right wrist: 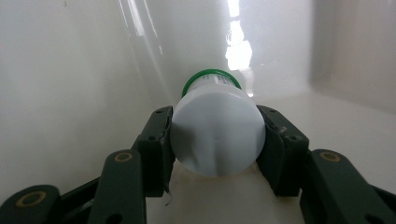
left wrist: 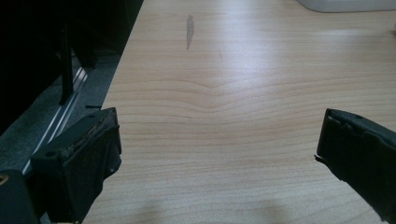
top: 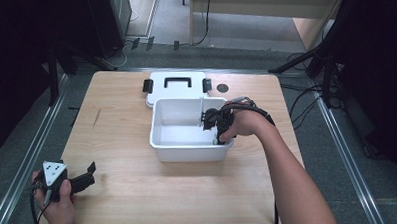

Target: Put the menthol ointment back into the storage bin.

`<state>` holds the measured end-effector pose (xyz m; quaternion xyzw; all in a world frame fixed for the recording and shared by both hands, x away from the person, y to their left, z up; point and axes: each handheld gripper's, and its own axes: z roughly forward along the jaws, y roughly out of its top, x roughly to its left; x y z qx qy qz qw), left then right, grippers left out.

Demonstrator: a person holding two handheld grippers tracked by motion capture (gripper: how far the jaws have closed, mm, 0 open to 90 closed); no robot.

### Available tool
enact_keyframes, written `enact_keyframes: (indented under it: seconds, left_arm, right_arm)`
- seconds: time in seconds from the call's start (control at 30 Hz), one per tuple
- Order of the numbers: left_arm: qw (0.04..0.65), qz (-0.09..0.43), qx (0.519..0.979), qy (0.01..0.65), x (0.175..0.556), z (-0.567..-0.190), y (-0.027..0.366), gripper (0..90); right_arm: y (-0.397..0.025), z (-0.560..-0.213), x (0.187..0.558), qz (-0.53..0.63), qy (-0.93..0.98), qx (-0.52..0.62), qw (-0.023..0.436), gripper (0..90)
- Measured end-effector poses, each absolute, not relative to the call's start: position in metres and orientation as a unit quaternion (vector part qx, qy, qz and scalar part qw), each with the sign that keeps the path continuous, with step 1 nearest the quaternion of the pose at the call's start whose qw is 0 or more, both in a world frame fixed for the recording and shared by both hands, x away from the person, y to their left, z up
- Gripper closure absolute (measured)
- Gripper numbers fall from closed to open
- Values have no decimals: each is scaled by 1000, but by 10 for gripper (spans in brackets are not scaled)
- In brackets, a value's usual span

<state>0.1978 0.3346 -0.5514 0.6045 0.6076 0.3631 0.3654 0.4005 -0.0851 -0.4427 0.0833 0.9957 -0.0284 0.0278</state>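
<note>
A white plastic box (top: 170, 143) stands open in the middle of the wooden table, and its white lid (top: 177, 85) with black handle and clips lies flat behind it. My right gripper (top: 213, 122) reaches down inside the box at its right end. In the right gripper view it (right wrist: 217, 137) is shut on a small bottle (right wrist: 215, 135) with a white cap and a green band, held between the box's white walls (right wrist: 70, 84). My left gripper (top: 86, 178) rests low at the table's near left corner, jaws wide open over bare wood (left wrist: 219, 140).
A dark round mark (top: 222, 87) sits on the table right of the lid. A grey smear (left wrist: 189, 30) marks the wood ahead of the left gripper. Metal rails (top: 28, 158) run along both sides of the table, with cables (top: 306, 95) on the floor at right.
</note>
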Motion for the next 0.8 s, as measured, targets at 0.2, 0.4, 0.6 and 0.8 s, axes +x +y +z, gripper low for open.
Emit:
enact_keyframes:
  seconds: [0.2, 0.4, 0.6, 0.8]
  left_arm:
    - [366, 364, 604, 608, 198, -551, 334, 2]
    - [366, 364, 603, 608, 198, -551, 335, 2]
    - [365, 363, 605, 608, 198, -551, 335, 2]
    - [366, 364, 603, 608, 198, -551, 334, 2]
  right_arm:
    - [-85, -444, 401, -31, 994, 98, 25, 433]
    - [-86, -443, 401, -26, 994, 98, 28, 421]
    - [-88, -433, 399, -15, 995, 97, 34, 424]
    - [-94, -411, 394, 5, 994, 97, 47, 422]
